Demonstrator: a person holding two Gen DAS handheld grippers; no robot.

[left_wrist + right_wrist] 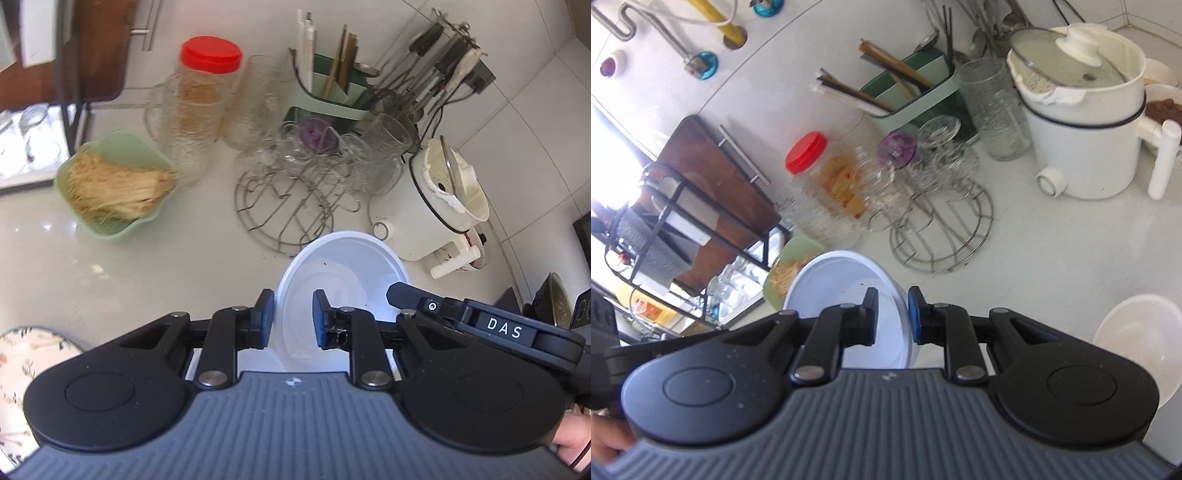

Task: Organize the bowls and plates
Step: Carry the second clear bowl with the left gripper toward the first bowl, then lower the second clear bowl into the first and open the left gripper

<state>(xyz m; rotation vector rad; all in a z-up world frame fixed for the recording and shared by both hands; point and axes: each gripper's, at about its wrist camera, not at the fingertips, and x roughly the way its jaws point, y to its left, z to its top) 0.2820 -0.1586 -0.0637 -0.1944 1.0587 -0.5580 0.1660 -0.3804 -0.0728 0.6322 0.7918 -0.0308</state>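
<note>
While both hand-held grippers hang over the white counter [110, 273], they share one white bowl [343, 280], held tilted above the surface. The left hand-held gripper [293, 319] is clenched on the bowl's rim at its near-left edge, w/ one blue pad [269, 321] outside the wall and the other inside. The right hand-held gripper [892, 315] grasps the same bowl's rim on the opposite side, pads tight on the thin wall; its black finger shows in the left wrist view at the bowl's right edge. A person's hand [572, 439] is partly visible at that view's lower right corner.

Behind the bowl sits a round wire rack [284, 214] w/ clear glasses crowded on and around it. Left of the rack, a pale green bowl [110, 225] holds dry noodles. A red-lidded jar [207, 88] stands further back, and a green utensil caddy [332, 96] w/ chopsticks is just beside the glasses. A white electric pot [424, 218] w/ lid tilted inside it stands right of the rack. A second white bowl [1137, 339] rests on the counter, well apart to the right in the right wrist view. A floral plate [26, 373] lies at the left edge of the left view.
</note>
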